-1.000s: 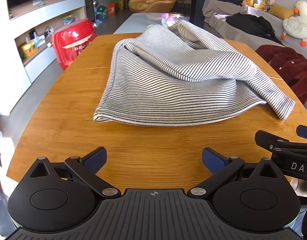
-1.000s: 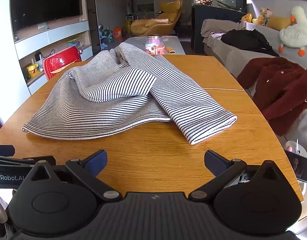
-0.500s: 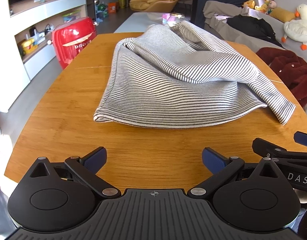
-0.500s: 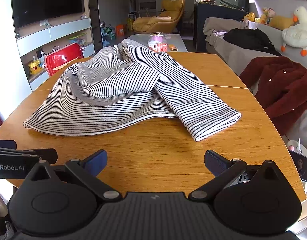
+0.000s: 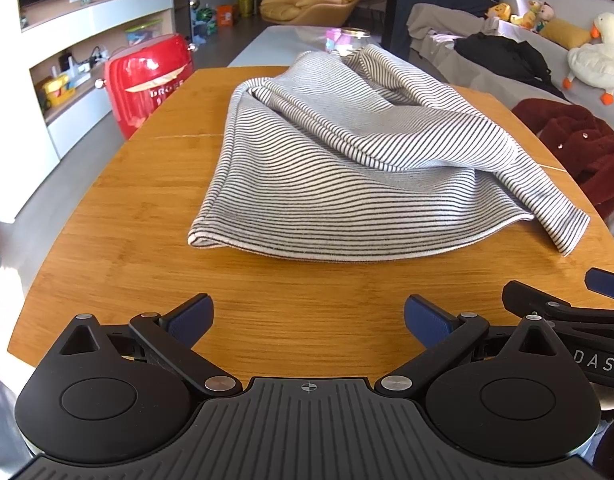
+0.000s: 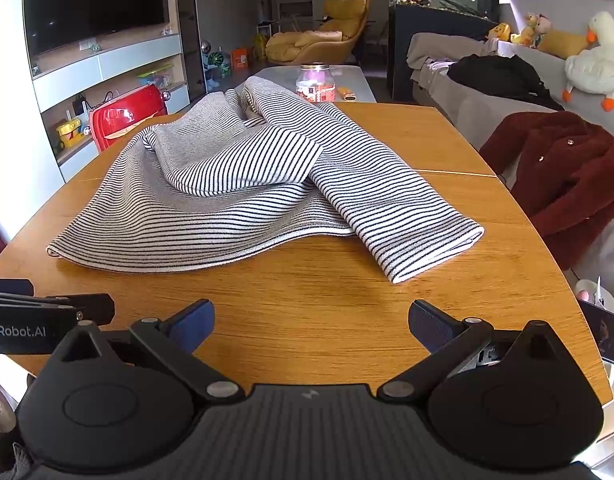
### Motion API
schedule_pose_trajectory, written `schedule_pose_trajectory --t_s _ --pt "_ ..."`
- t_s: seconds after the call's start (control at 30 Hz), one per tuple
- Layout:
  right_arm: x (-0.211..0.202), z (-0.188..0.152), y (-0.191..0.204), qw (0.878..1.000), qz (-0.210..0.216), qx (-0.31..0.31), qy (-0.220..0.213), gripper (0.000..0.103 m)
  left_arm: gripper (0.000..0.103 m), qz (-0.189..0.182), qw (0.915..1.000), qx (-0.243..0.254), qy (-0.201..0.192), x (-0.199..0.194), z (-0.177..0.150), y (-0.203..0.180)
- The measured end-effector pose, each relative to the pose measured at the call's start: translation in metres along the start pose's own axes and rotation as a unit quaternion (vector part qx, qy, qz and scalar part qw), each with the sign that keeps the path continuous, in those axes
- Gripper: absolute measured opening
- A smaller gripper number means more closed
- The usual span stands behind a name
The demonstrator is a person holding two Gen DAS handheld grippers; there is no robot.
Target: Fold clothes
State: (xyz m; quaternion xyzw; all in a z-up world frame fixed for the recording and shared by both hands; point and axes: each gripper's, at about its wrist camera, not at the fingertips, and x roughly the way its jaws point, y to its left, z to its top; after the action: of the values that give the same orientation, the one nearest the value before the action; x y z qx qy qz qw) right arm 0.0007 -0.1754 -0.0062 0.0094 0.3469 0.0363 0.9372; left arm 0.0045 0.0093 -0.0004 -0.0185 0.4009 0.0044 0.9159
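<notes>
A big wooden table (image 5: 119,240) fills most of both views, and it is bare and flat near the front edge, so there is good room to fold. On the middle of it lies the striped top (image 5: 347,176), white with thin dark lines. It is bunched up, with one sleeve (image 6: 407,216) thrown across the body and hanging toward the right side, so it looks like the folding has not really started. The left gripper (image 5: 309,318) hangs over the bare wood near the front edge, with its two blue tips wide apart and nothing between them. The right gripper (image 6: 311,320) is just beside it, also spread wide and holding nothing. Both sit back from the cloth, likely getting ready to reach in for the near hem or the loose sleeve. Behind the table is a sitting room with a grey sofa (image 6: 467,108), a dark red coat (image 6: 567,168), a red case (image 5: 147,80), a toy goose (image 6: 595,64) and a small jar (image 6: 315,82).
</notes>
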Motion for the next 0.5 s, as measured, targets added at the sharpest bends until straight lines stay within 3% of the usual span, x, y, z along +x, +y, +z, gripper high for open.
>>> schedule_pose_trajectory --t_s 0.5 --pt "-0.0016 -0.0013 0.0001 1.000 0.004 0.002 -0.008 0.103 0.103 -0.002 1.0000 0.001 -0.003 -0.0019 -0.0011 -0.0011"
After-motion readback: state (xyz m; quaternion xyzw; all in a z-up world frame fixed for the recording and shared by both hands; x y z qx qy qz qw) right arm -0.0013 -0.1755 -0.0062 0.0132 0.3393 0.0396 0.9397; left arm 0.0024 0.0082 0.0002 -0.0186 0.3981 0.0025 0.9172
